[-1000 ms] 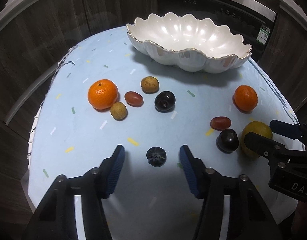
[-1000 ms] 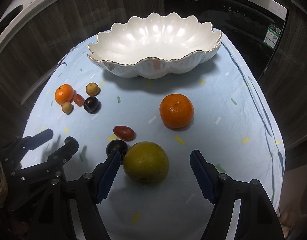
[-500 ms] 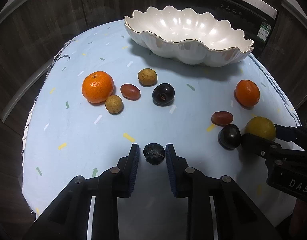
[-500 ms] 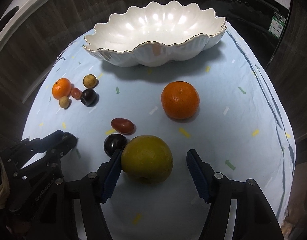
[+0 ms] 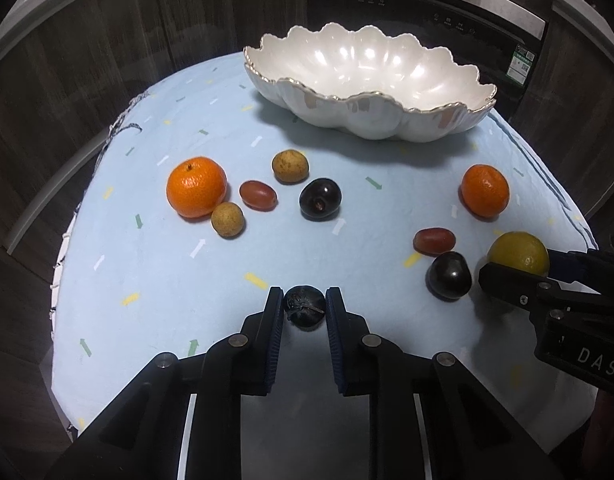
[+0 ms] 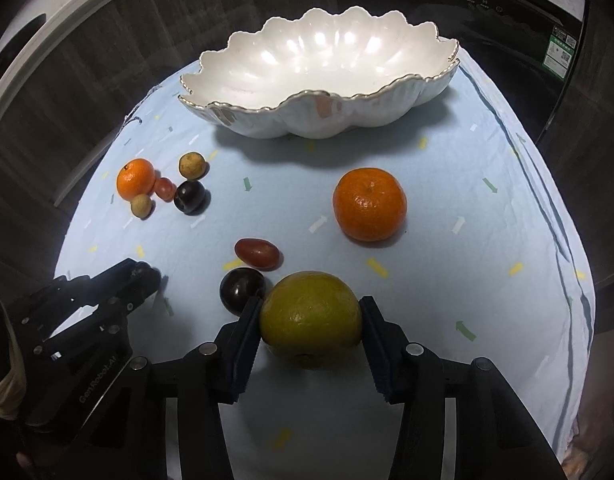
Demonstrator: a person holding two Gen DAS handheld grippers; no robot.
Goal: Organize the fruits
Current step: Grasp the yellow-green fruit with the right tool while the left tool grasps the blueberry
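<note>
The round table under a pale blue cloth (image 5: 155, 280) with small coloured arrows falls away close behind both tongs, and its curved edge runs near the fruit on the left and right. Between the front fruit and the white scalloped ceramic bowl with a gold rim (image 6: 319, 76) at the far side there is a broad band of bare cloth. The bowl holds nothing. Behind the table stand dark wooden panels and a black appliance front (image 5: 427, 8).

The left gripper (image 5: 305, 310) has its blue pads pressed on both sides of a small dark wrinkled berry (image 5: 304, 310), which lies on the cloth near the front edge. The right gripper (image 6: 311, 320) has just been closing its jaws, and its pads now touch both sides of a large yellow-green citrus fruit (image 6: 311, 316) that sits on the cloth. Just beside this fruit, to its left, is a dark round plum (image 6: 241, 290), almost touching the left pad, and behind it a red oval grape (image 6: 257, 254). A bright orange mandarin (image 6: 369, 204) lies apart, nearer the bowl. Far left, a second mandarin (image 5: 196, 192), two small brown round fruits, one more red grape and another dark plum (image 5: 319, 199) make a loose group.
</note>
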